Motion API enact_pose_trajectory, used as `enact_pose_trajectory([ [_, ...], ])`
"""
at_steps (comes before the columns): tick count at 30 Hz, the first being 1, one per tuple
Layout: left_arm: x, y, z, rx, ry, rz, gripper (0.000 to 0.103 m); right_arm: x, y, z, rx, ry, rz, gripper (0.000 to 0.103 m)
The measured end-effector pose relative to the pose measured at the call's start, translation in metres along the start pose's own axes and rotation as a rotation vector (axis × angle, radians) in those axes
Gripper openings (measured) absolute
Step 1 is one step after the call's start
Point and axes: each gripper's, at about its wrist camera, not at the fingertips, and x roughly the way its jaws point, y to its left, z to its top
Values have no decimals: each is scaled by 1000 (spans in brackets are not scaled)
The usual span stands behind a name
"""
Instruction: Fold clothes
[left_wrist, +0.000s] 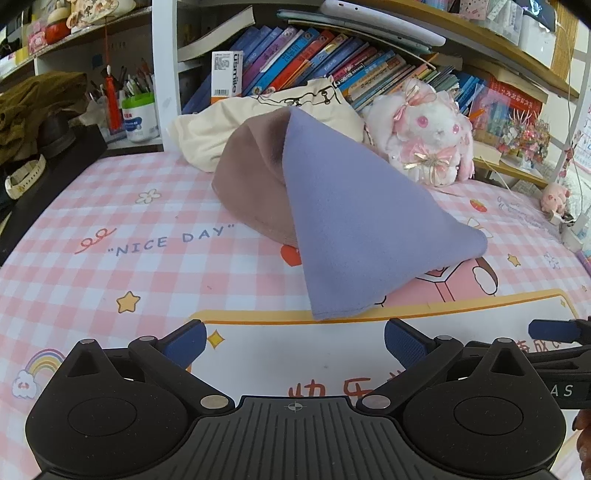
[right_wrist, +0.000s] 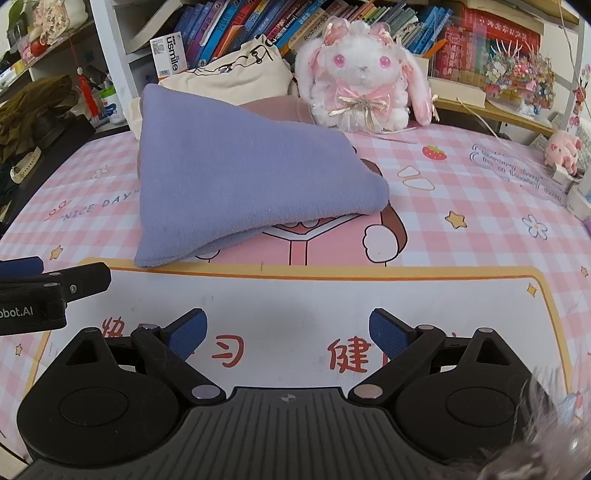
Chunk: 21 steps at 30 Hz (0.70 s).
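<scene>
Cloth (left_wrist: 354, 206) in lilac lies on the pink checked table (left_wrist: 110, 266), doubled over itself with its fold rounded on the side nearest the plush rabbit (left_wrist: 428, 133) and its open corner pointing toward the grippers; it drapes over a brownish-pink garment (left_wrist: 251, 173), which bulges up behind it, away from the grippers and toward the cream bag (left_wrist: 266, 110); left gripper (left_wrist: 293, 341) hovers just short of the cloth's near corner, fingers spread wide and holding nothing; right gripper (right_wrist: 288, 332) sits beside it, equally wide and empty, apart from the cloth; by my reading one fold is made but loose and uneven, nothing is flattened or squared; the brownish garment looks unfolded, so most of the work remains
</scene>
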Motion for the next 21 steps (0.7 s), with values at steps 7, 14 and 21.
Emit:
enact_pose_trajectory([
  [7,2,-8,-2,5,18,15,103,1,-6,-1,5,11,26,95],
  [14,-1,-28,-4,-3,-21,52,103,-2,-25,-2,-16,12,47,95],
  [21,16,-68,-8,147,34,126,103,1,-64,2,27,7,120,94],
])
